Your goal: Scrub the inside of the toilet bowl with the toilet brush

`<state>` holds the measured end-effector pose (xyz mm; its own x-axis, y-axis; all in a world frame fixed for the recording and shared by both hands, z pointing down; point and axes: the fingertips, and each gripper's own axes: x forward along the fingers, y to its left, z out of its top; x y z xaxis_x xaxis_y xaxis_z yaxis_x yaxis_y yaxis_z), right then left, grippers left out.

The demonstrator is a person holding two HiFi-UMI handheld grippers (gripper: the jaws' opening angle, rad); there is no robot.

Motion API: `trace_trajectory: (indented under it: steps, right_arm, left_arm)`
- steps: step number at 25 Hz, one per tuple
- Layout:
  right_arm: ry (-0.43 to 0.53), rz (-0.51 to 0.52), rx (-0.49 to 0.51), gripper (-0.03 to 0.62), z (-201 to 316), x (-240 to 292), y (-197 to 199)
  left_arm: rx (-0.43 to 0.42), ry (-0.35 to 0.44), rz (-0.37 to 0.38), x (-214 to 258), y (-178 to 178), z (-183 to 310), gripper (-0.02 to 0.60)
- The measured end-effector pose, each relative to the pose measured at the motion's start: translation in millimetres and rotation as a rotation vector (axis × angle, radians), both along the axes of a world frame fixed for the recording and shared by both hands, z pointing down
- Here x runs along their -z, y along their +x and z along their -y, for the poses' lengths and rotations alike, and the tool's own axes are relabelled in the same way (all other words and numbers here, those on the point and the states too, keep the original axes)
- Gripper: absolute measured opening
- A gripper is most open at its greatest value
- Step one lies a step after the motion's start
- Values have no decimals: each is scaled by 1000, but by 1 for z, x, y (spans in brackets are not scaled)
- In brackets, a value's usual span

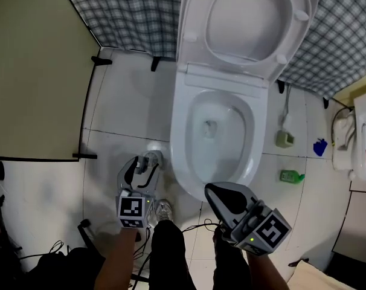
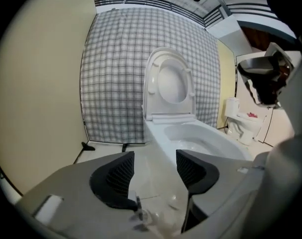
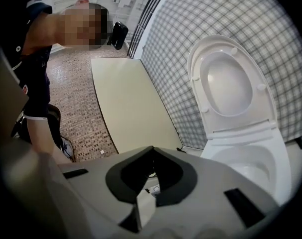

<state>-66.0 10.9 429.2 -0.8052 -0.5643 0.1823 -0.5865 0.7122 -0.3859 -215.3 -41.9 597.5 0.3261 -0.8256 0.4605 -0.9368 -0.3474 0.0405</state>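
The likeliest slip, I'd say, is at the left gripper (image 2: 154, 157): its dark ribbed jaws stand spread with only bare floor between them. They are low beside the base of the white ceramic toilet bowl (image 1: 179, 139), just short of a small round pale thing on the white tiled floor (image 1: 119, 110). I take that to be the toilet brush in its holder (image 1: 153, 158), though it is too small and blurred to be sure. If the jaws close off-centre there, they could nudge the holder over, or catch its rim and not the handle, and a handle pinched at the very end might swing once lifted. The right gripper (image 3: 151, 152) hangs just in front of the bowl's near rim with its jaws pressed together on nothing, so it could knock the porcelain if it swings in. Thin black cables (image 1: 198, 226) trail by the person's feet and might snag a step. The raised white seat and lid (image 1: 249, 17) lean back against the grey checked curtain (image 1: 128, 11) and look steady enough. The bowl itself is open and glossy, with a little water at the bottom and no brush in it yet. From the head view the brush is a squat, greyish-white round shape standing left of the toilet's foot, its handle not clear to me.
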Motion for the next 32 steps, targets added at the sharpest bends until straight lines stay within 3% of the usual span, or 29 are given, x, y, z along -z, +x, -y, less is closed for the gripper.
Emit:
trace_trajectory:
  steps: [3,8,12,26,29,32]
  right_arm:
    - [6,6,8,0,4,-12,-11]
    - [29,16,16,0,8,-22,-29]
    - [20,14,17,0,9,-34,-34]
    - [-2,-21,-4,0,13,-64,-24]
    - [-19,-23,-6,0,12,-67,-24]
    - [-29,-22,-17,0,12,-69,-21]
  left_arm:
    - [33,-40,24,-34,-21,4,284]
    - [41,-110,13,-86,-39,2,374]
    - [53,-151,0,-121,-44,3,390]
    - [76,-116,-40,-161,-45,20,338]
    - [68,-104,-25,-160,-43,23,256]
    - [60,-95,28,-159,-44,24,225]
